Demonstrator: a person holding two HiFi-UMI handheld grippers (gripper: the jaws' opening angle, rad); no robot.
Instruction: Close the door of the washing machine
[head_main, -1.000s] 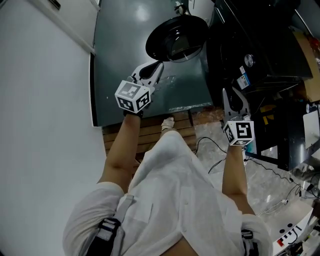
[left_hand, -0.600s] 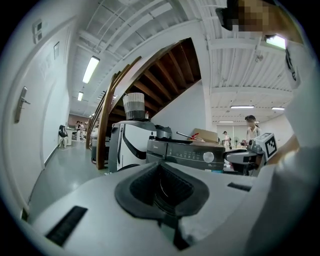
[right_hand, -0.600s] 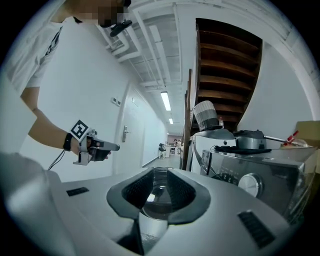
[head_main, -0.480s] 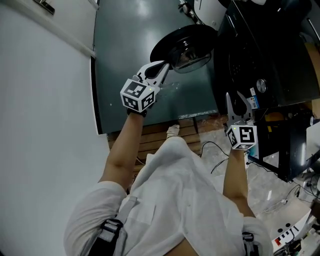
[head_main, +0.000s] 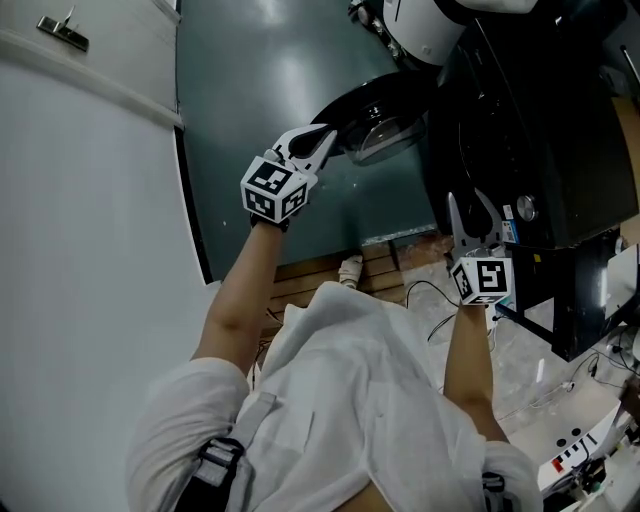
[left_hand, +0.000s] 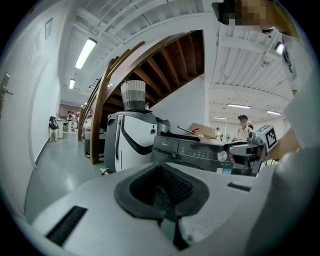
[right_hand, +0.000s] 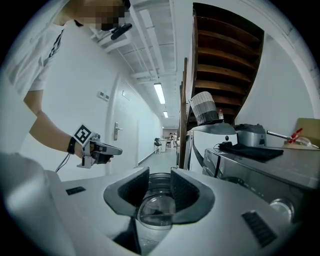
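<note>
The dark washing machine (head_main: 540, 120) stands at the right of the head view. Its round black door (head_main: 380, 110) with a glass bowl hangs partly open toward the left. My left gripper (head_main: 318, 138) is shut on nothing, its tip right at the door's left rim; contact I cannot tell. My right gripper (head_main: 471, 212) sits in front of the machine's lower front, jaws opening, gripping nothing. In the right gripper view the door's glass (right_hand: 156, 212) shows through the gap of the right gripper (right_hand: 160, 187). The left gripper view shows the machine's control panel (left_hand: 200, 152) beyond the shut left gripper (left_hand: 167, 200).
A white wall with a door handle (head_main: 62, 35) fills the left. A white, rounded machine (head_main: 425, 25) stands behind the washer. Wooden slats (head_main: 320, 275), my shoe (head_main: 350, 268) and cables (head_main: 420, 295) lie below. People stand far off (left_hand: 243, 127).
The door has swung closer to the machine, and my left gripper has followed its rim. My right gripper's jaws have spread wider and it has shifted slightly along the machine's front.
</note>
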